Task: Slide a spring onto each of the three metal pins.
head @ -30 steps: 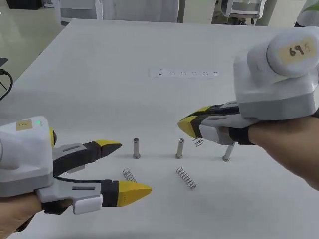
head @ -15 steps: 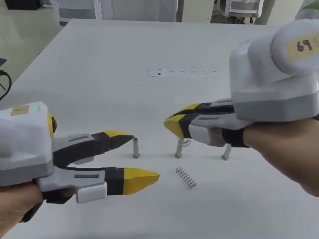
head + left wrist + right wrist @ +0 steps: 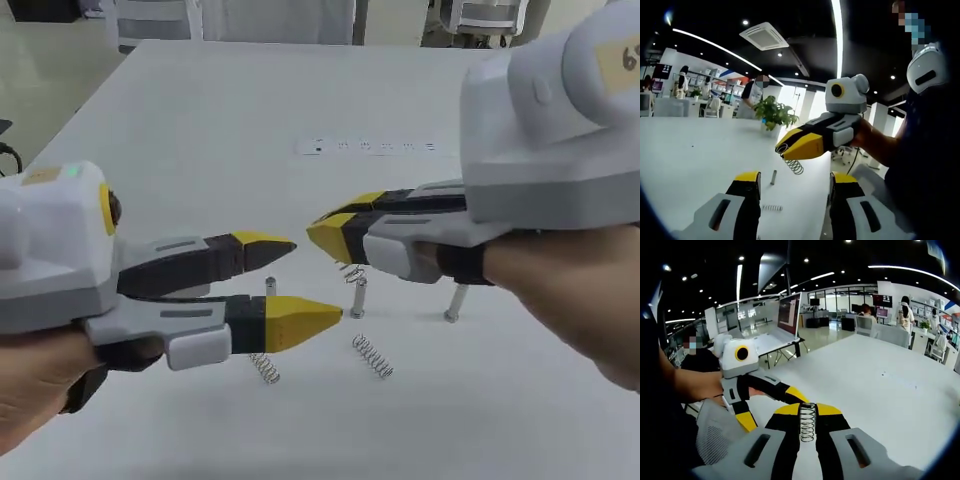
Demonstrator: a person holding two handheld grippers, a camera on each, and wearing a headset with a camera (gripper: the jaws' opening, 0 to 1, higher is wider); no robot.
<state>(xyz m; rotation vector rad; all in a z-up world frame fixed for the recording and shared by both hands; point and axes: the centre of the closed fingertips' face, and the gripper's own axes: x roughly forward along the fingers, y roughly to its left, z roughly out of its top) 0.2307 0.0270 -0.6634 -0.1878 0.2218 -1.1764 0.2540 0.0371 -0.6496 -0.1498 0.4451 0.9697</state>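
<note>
One spring [image 3: 807, 422], clamped in the right tongs [image 3: 322, 238], is being shifted over the middle pin [image 3: 358, 298] for threading (left tongs [image 3: 314, 278] gaping).

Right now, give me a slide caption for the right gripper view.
Right gripper pinching a spring between its tips, facing the open left gripper above a white table.

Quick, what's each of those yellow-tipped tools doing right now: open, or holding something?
Left tool: open, holding nothing.
Right tool: closed on a spring.
</note>
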